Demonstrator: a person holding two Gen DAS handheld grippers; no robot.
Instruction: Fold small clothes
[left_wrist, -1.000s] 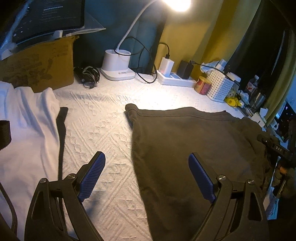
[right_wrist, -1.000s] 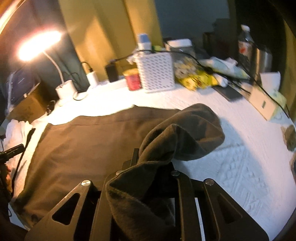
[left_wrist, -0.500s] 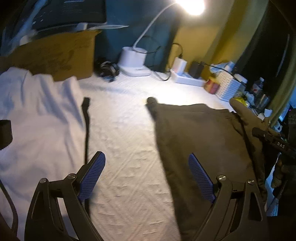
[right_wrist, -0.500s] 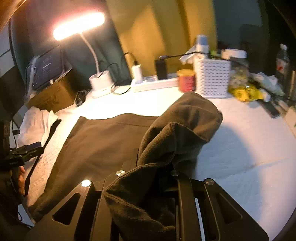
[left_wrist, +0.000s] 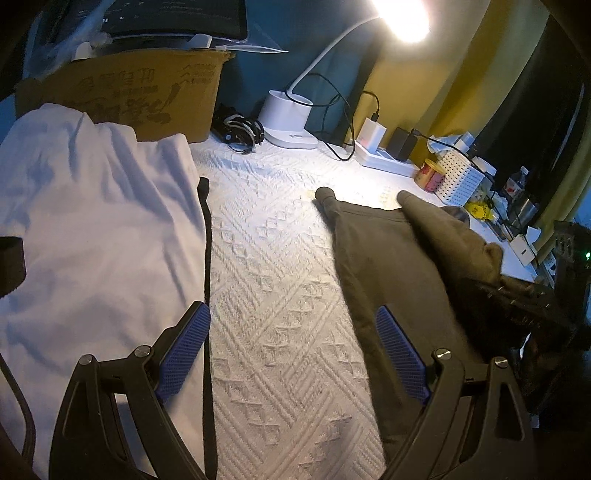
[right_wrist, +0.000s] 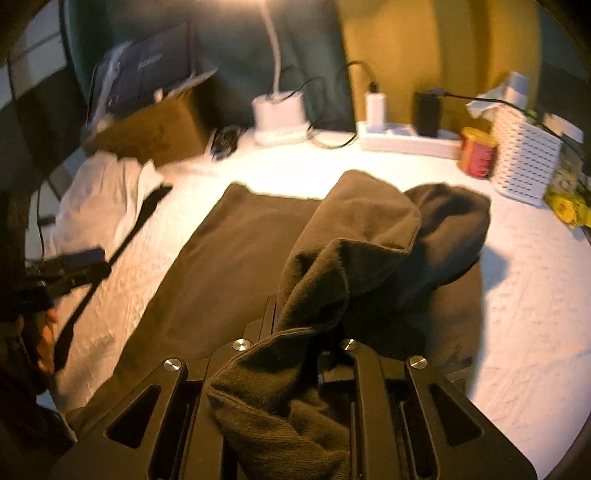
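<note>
A dark olive-brown knit garment (right_wrist: 229, 266) is spread flat on a surface covered by a white textured cloth (left_wrist: 266, 280), with its right-hand portion lifted and doubled back over the flat part. The right tongs (right_wrist: 314, 354) are pressed together on a gathered edge of that garment, the raised fold being draped over and in front of them so that the fingertips are hidden. The left tongs (left_wrist: 291, 354) are held spread above the bare cloth, nothing being gripped; one blue ribbed pad (left_wrist: 183, 350) is seen over the edge of a crumpled white garment (left_wrist: 92, 229), the other at the near-left edge of the dark garment (left_wrist: 388, 266). A thin black strap (left_wrist: 207, 236) is laid along the white garment's right edge. At the rear of the surface are ranged a brown cardboard box (left_wrist: 147, 96), a white desk lamp base (left_wrist: 288, 122), a white power strip (right_wrist: 406, 138), a red-and-yellow tin (right_wrist: 478, 153) and a white perforated plastic basket (right_wrist: 524, 162).
</note>
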